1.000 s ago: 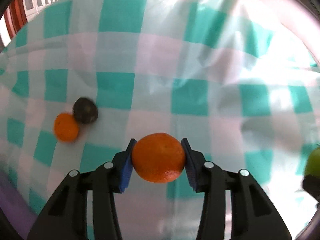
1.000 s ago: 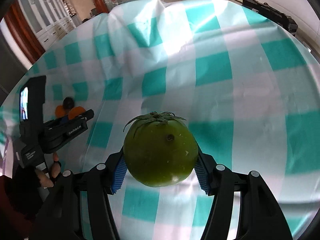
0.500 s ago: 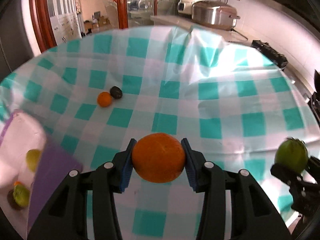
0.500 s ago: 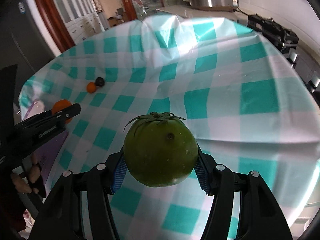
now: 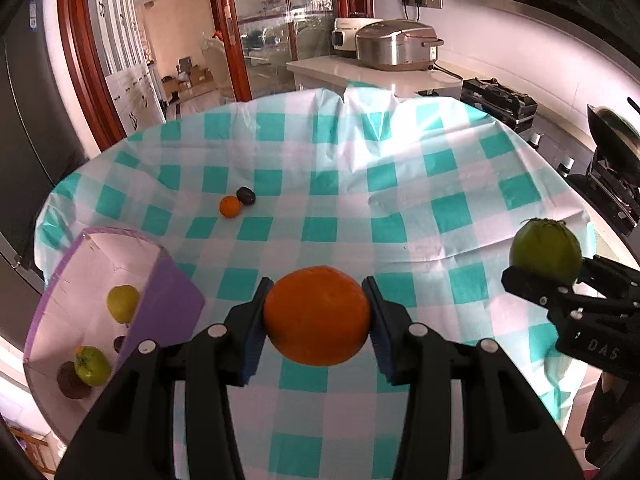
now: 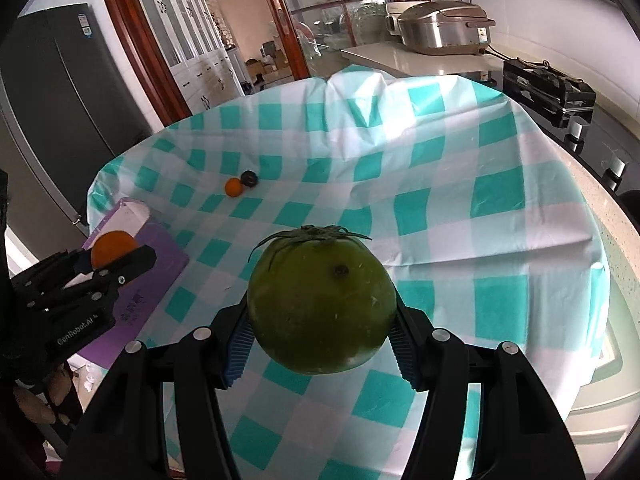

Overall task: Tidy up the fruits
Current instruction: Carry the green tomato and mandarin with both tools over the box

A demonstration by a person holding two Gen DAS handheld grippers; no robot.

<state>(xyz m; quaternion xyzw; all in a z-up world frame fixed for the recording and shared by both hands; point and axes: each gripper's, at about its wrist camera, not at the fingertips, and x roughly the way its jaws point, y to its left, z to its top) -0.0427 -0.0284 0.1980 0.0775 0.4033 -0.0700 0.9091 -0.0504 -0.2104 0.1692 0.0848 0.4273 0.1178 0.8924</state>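
My left gripper is shut on an orange and holds it high above the checked table; the orange also shows in the right wrist view. My right gripper is shut on a green tomato, which also shows at the right in the left wrist view. A purple box with a white inside stands at the table's left edge and holds several fruits, among them a yellow-green one and a green one. A small orange and a dark fruit lie touching on the far left of the cloth.
The round table carries a teal and white checked cloth with creases at the back. Behind it a counter holds a steel cooker and a black appliance. A dark fridge stands at the left.
Both grippers have risen and pulled back from the cloth with their fruits still held. The purple box has come into view at the left.
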